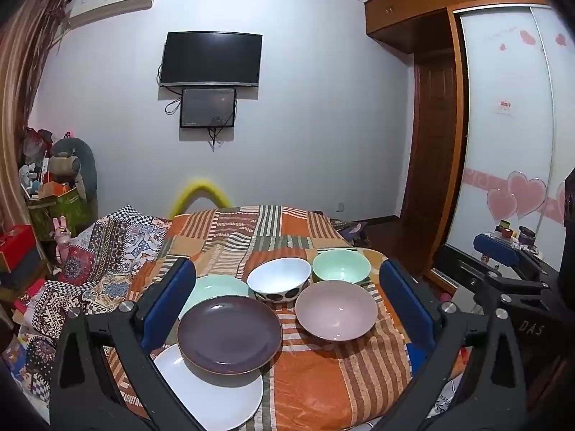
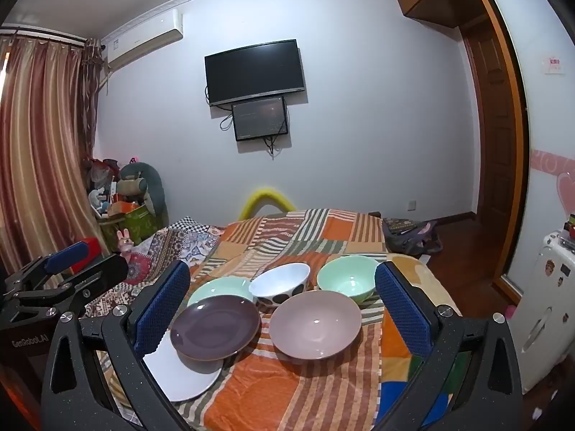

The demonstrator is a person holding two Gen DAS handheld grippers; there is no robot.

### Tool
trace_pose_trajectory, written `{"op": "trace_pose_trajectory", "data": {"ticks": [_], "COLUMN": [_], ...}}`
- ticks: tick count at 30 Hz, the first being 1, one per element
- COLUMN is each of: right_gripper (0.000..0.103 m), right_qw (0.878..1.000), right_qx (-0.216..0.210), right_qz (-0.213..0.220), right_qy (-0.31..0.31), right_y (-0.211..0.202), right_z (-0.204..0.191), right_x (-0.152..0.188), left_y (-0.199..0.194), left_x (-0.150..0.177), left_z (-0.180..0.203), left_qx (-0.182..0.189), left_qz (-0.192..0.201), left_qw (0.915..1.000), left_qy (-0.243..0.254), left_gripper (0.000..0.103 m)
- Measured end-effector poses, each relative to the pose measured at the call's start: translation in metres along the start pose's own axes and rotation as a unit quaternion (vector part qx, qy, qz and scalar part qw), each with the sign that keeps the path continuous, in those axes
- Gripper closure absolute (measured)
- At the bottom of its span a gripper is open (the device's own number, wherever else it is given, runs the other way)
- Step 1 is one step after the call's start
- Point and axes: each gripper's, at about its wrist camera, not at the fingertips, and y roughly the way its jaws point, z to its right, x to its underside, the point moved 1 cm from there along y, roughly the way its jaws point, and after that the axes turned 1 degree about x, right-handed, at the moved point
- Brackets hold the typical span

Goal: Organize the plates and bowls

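Both grippers' fingers (image 1: 169, 301) (image 2: 402, 309) gape wide, empty, over 3 plates (image 1: 230, 334) on striped orange bedspread (image 1: 323, 388) beneath wall TV (image 1: 211, 59).

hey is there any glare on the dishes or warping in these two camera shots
Left wrist view: small highlights on the purple plate and pink bowl; fisheye bends the wardrobe edges, corners go black. Right wrist view: glints on the same plate and bowl; curtain and door frame bow outward.

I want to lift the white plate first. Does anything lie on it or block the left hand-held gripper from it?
Yes. The purple plate lies partly on the white plate, covering its far edge. The open left hand-held gripper has no other visible obstacle.
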Motion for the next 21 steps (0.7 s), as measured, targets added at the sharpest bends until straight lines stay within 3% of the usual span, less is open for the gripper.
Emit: {"op": "trace_pose_trajectory", "data": {"ticks": [21], "right_gripper": [0.0], "right_qw": [1.0], "right_qx": [-0.002], "right_qz": [0.003], "right_qy": [-0.003], "right_y": [0.0005], "right_z": [-0.0004], "right_x": [0.0024], "left_y": [0.0021], "left_x": [0.0025], "left_z": [-0.0011], "left_qx": [-0.011], "left_qz": [0.001], "left_qw": [0.9999], "left_qy": [0.001], "left_gripper": [0.0]}}
